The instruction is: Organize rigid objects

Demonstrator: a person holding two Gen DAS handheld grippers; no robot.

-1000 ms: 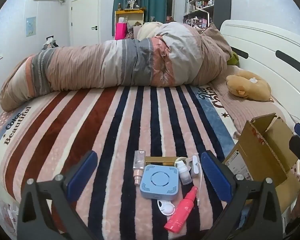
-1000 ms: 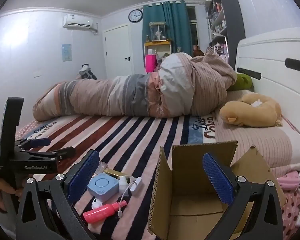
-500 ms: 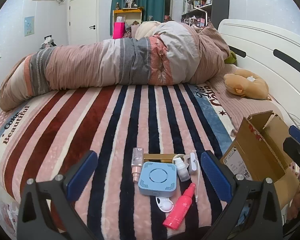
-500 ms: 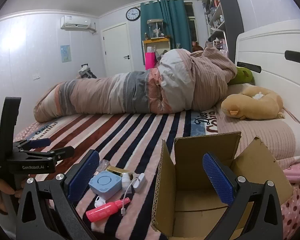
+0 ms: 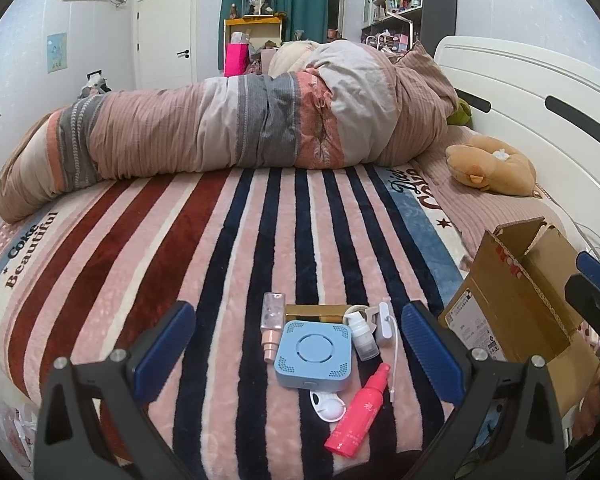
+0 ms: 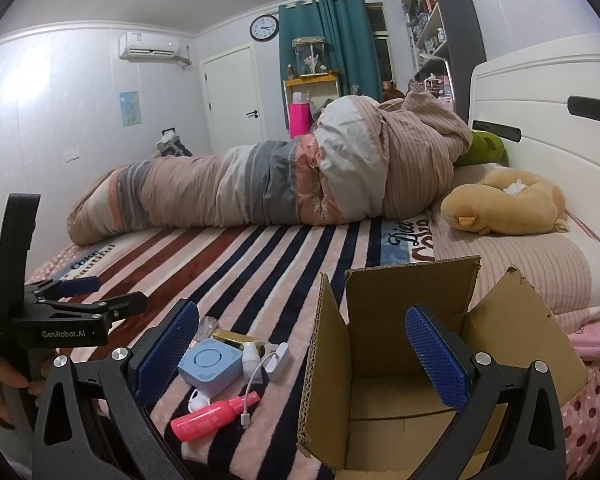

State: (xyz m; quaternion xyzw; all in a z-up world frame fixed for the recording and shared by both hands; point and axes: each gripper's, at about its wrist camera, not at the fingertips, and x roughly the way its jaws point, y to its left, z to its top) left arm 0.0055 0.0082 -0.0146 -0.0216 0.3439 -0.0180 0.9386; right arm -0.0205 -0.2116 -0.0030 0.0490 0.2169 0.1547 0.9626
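Note:
A cluster of small items lies on the striped blanket near the bed's front edge: a light blue square device [image 5: 312,354] [image 6: 212,364], a pink spray bottle [image 5: 358,410] [image 6: 214,416], a clear spray bottle [image 5: 271,326], a small white bottle [image 5: 360,334], a gold box [image 5: 318,310] and a white charger with cable [image 5: 385,322] [image 6: 278,356]. My left gripper [image 5: 298,348] is open, its jaws either side of the cluster. An open cardboard box [image 5: 524,292] [image 6: 416,360] stands to the right. My right gripper [image 6: 302,352] is open above the box's left wall.
A rolled striped duvet [image 5: 240,128] lies across the back of the bed. A tan plush toy [image 5: 492,166] sits by the white headboard [image 5: 540,92]. A pink pouch [image 6: 590,340] lies right of the box. The left gripper shows in the right wrist view [image 6: 76,300].
Both grippers have lowered and drawn slightly closer to the bed. The items and the box have not moved. Both grippers stay open.

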